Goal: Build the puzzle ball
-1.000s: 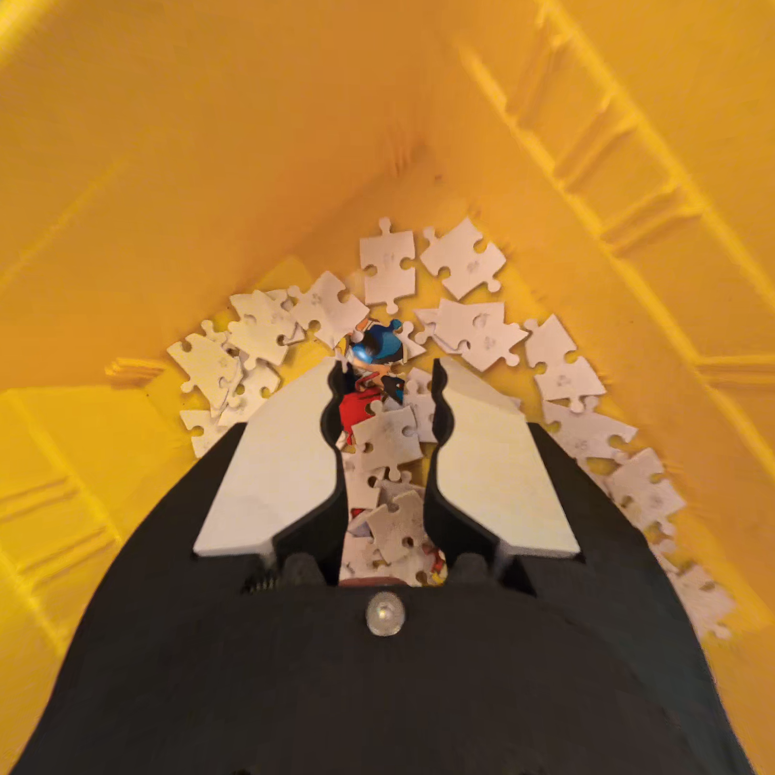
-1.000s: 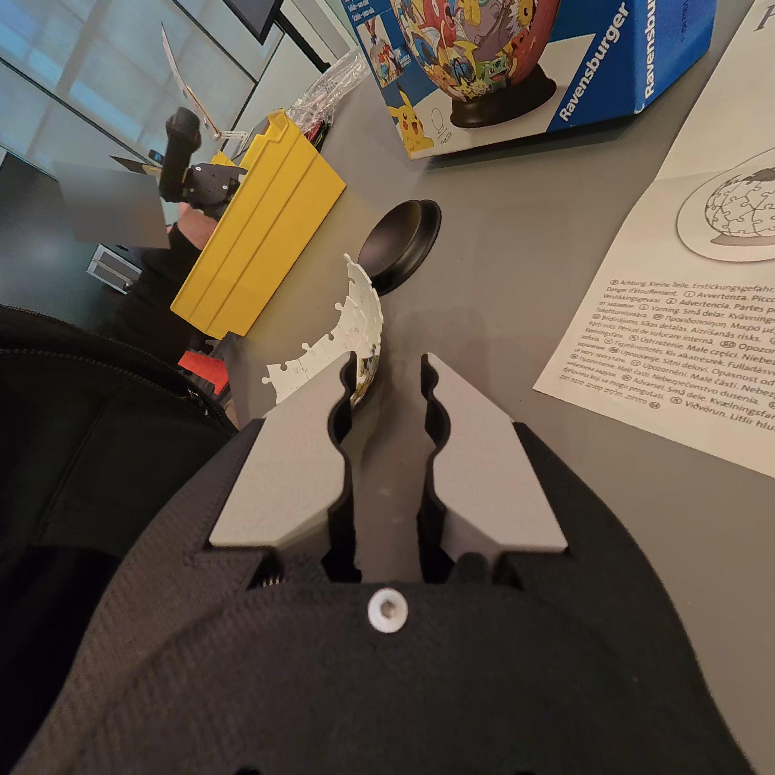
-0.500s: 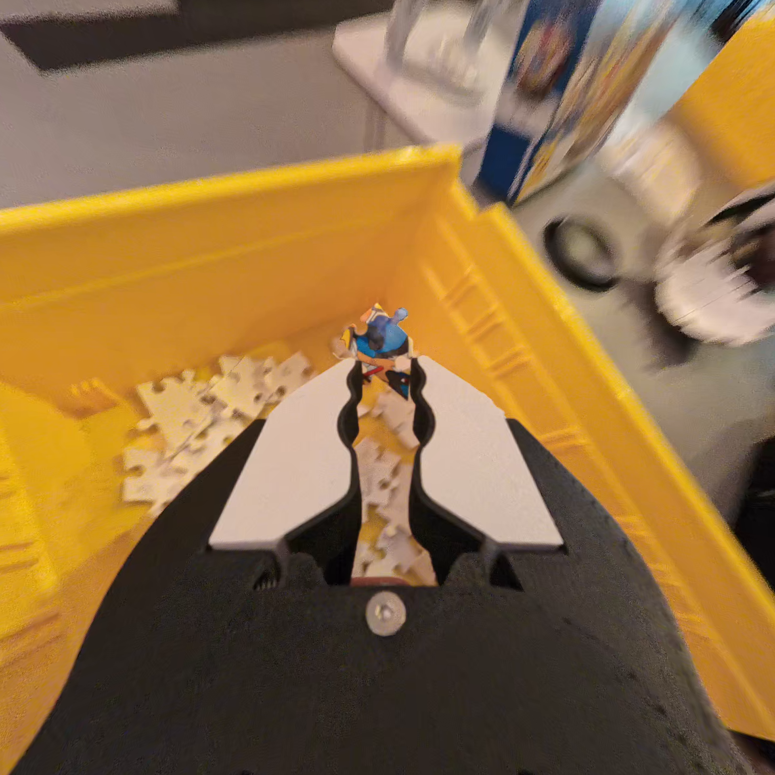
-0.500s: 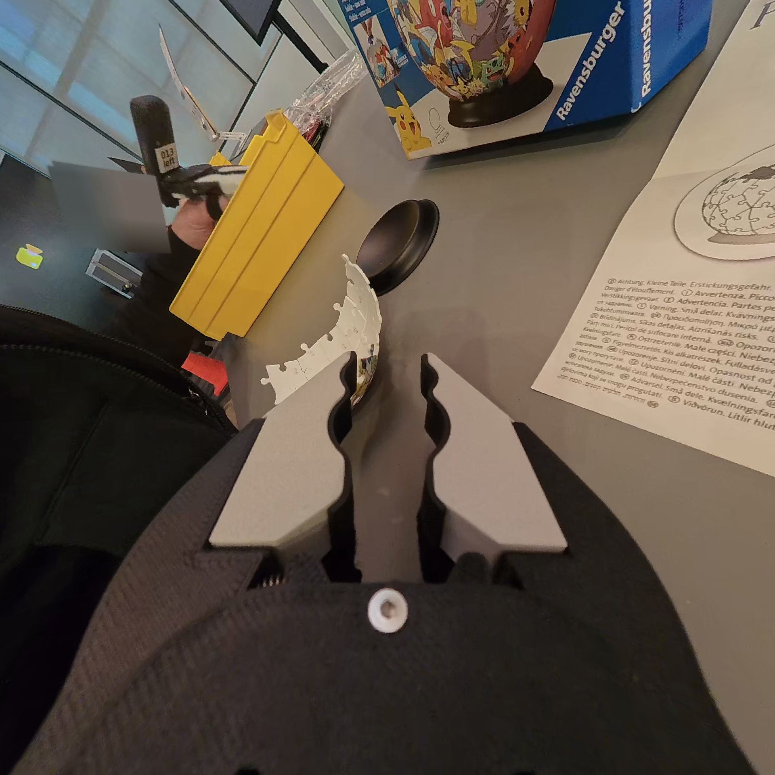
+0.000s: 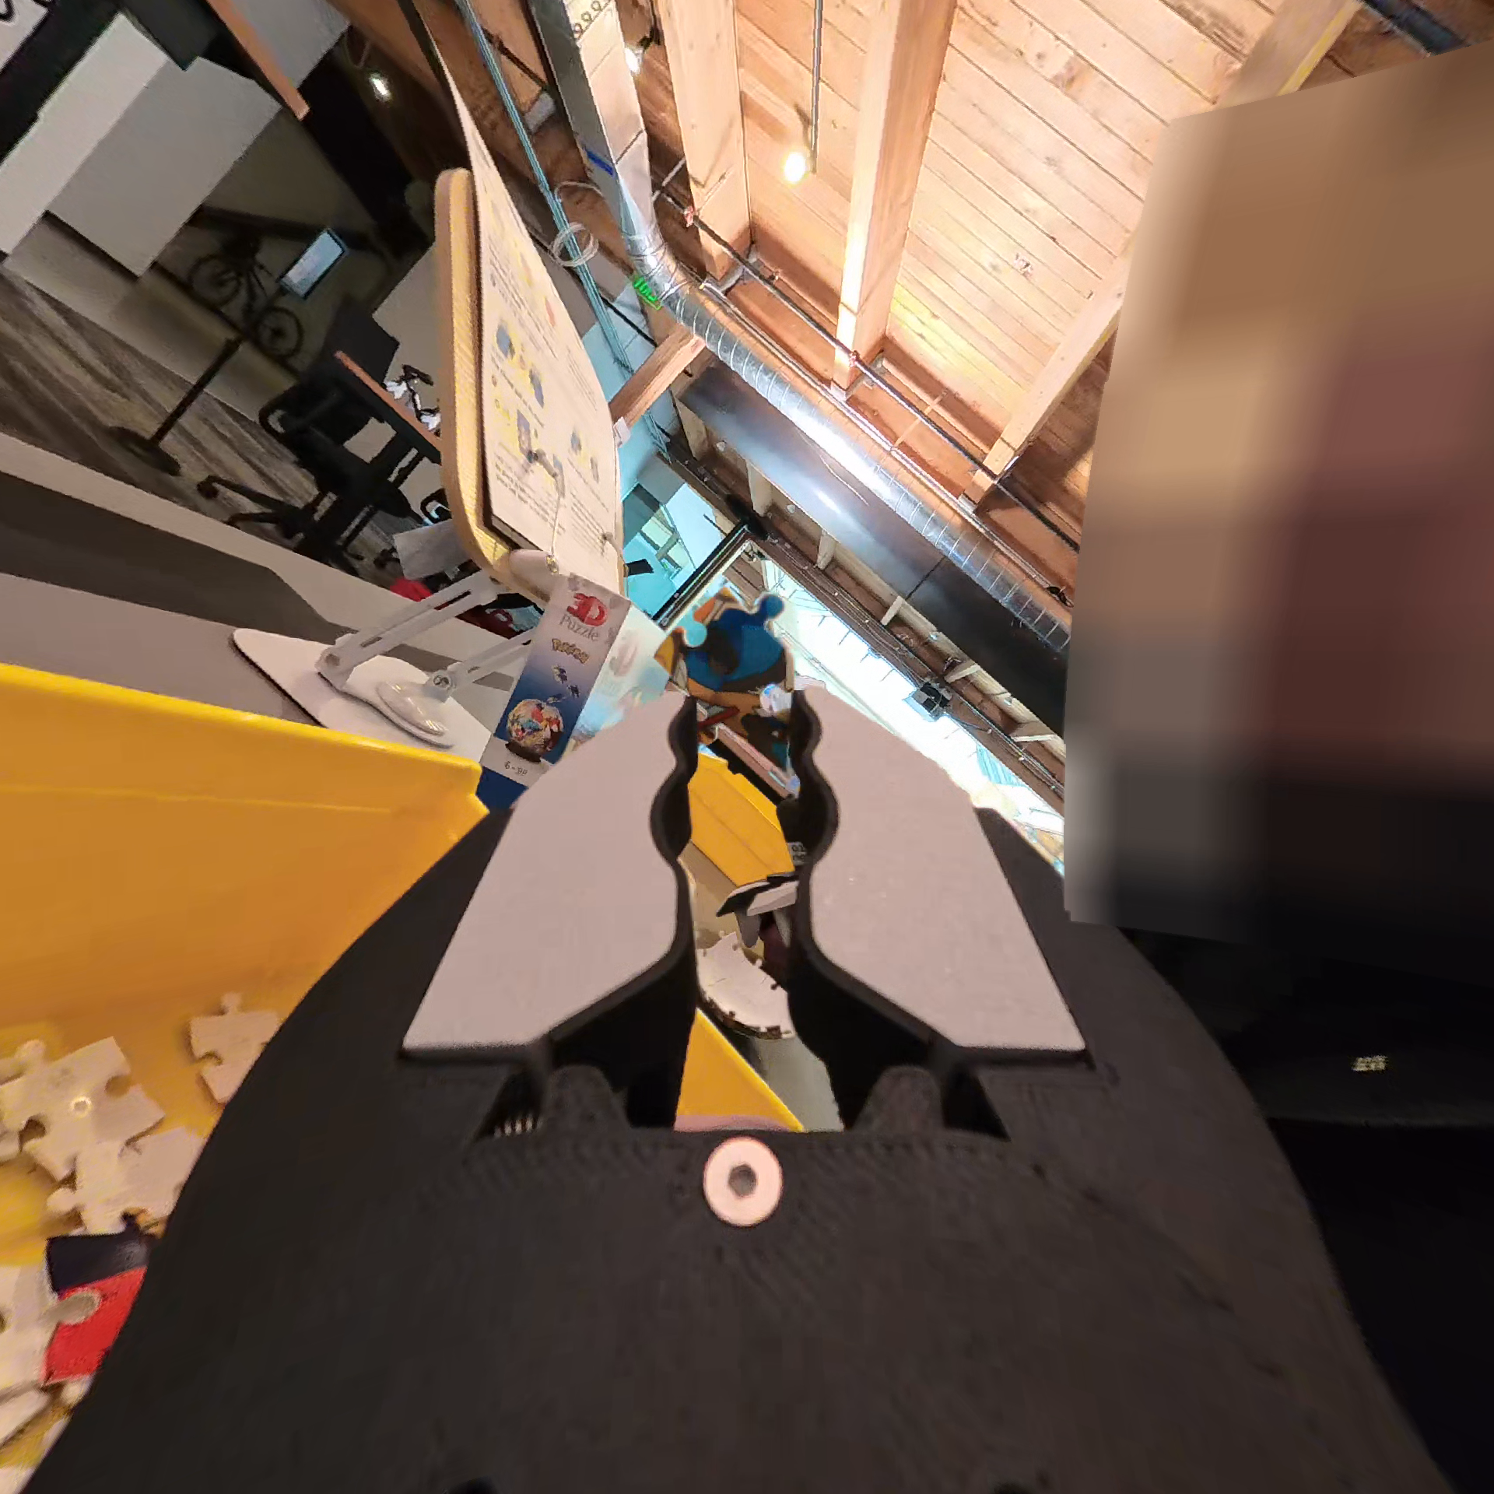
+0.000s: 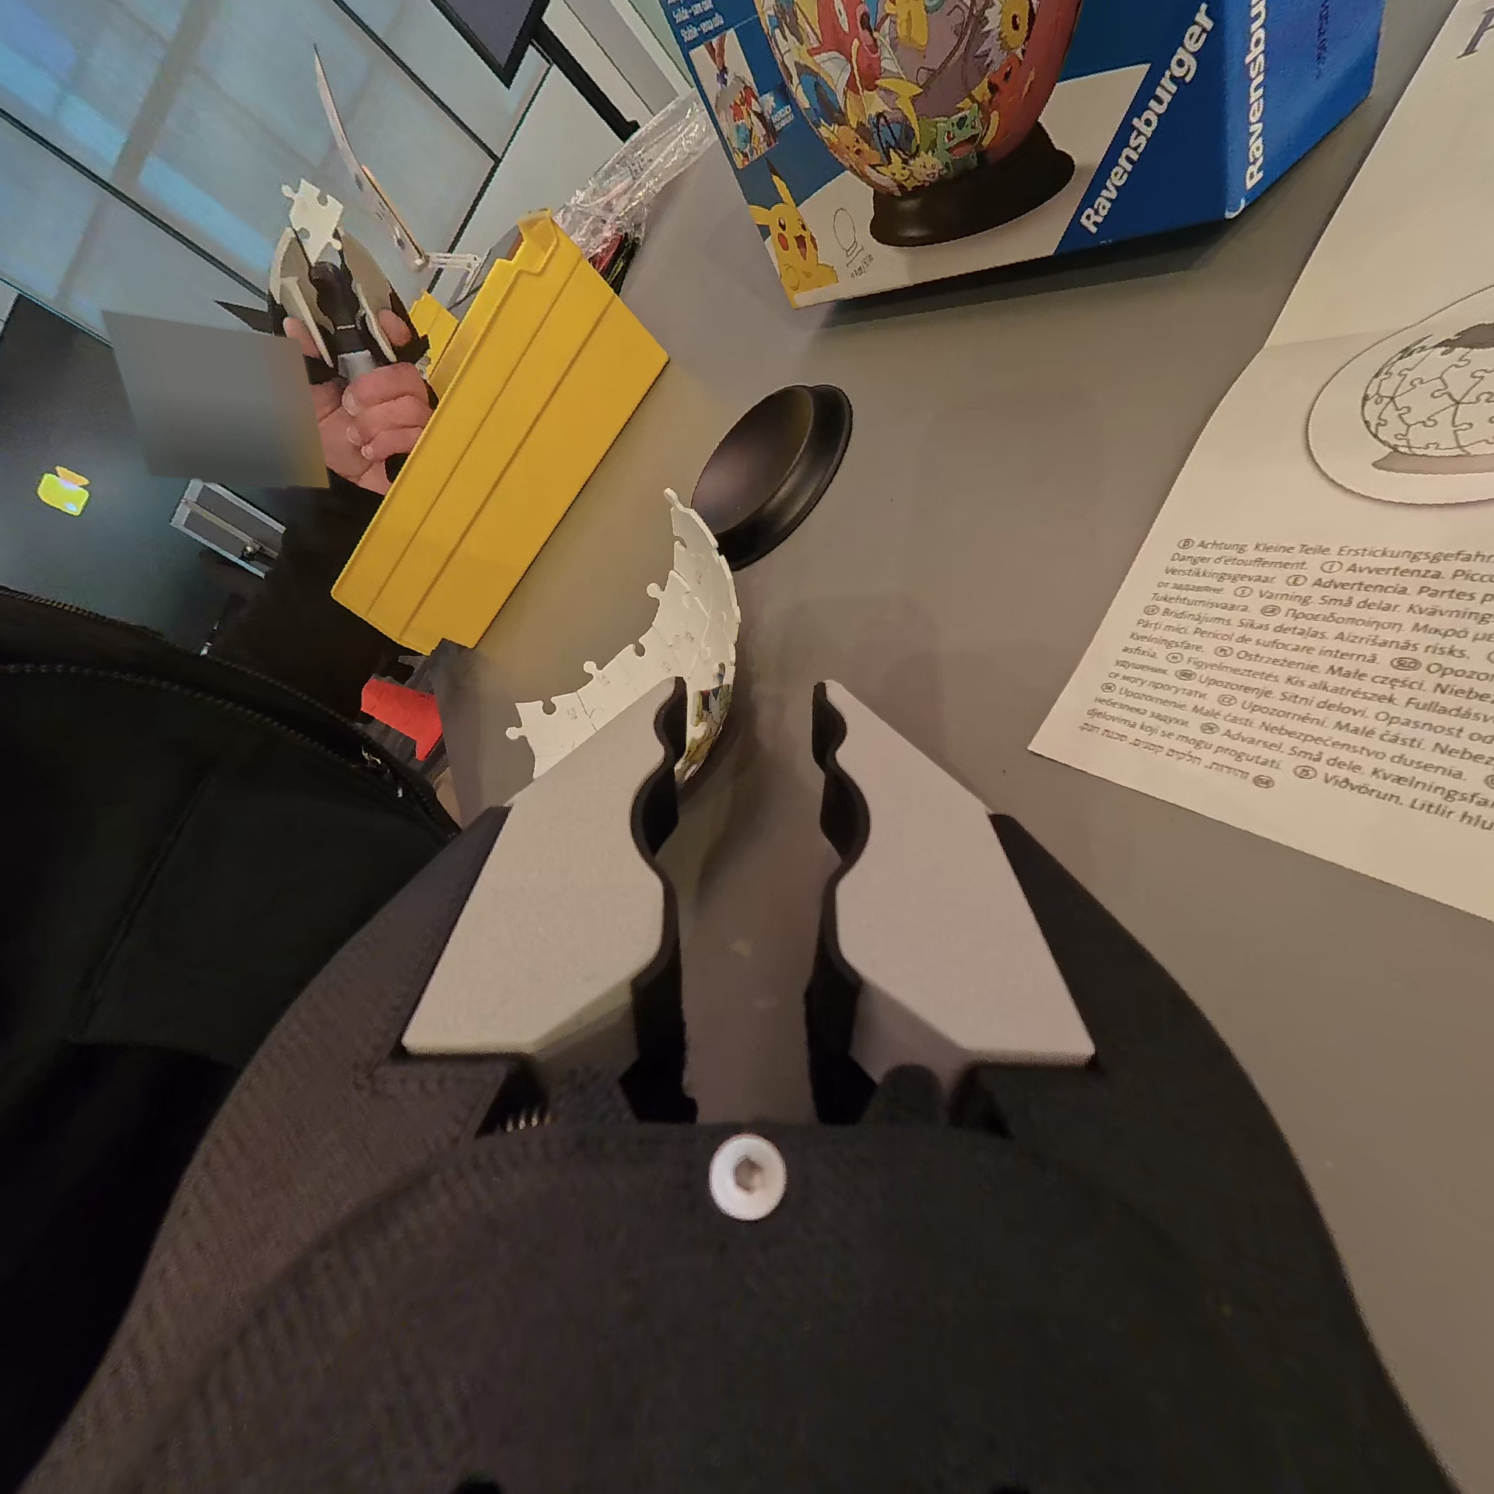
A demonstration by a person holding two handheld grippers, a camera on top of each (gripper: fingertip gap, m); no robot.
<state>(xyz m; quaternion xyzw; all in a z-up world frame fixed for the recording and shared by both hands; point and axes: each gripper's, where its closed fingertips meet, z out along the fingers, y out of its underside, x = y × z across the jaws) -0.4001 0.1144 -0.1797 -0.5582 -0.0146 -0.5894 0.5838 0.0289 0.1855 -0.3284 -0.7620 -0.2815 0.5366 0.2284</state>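
We see the grey table (image 6: 1010,485) almost whole only from the right wrist view; the left wrist view is tilted up toward timber ceiling beams (image 5: 889,202) and a silver duct (image 5: 808,388). Along the table's far edge lies the blue puzzle box (image 6: 1051,121), and the printed instruction sheet (image 6: 1334,606) covers the right edge. The yellow bin (image 6: 501,436) sits at the table's left edge; only the left wrist view looks inside it, where loose pieces (image 5: 73,1107) lie white side up against its near wall (image 5: 202,849). That view alone also shows a board on a white stand (image 5: 517,364) beyond the bin.

Our right gripper (image 6: 744,695) hovers low over the table, jaws apart and holding nothing. Just beside its left finger rests the partly built ball (image 6: 687,630), a curved white shell standing on edge, with the black round stand (image 6: 768,469) near it, toward the bin.

Our left gripper (image 5: 744,703) is raised above the bin, jaws closed on a single puzzle piece (image 5: 732,647), whose blue printed face shows here. From the right wrist view we see the same gripper far off above the bin's left side, in a hand (image 6: 372,404), with only the piece's white back visible.
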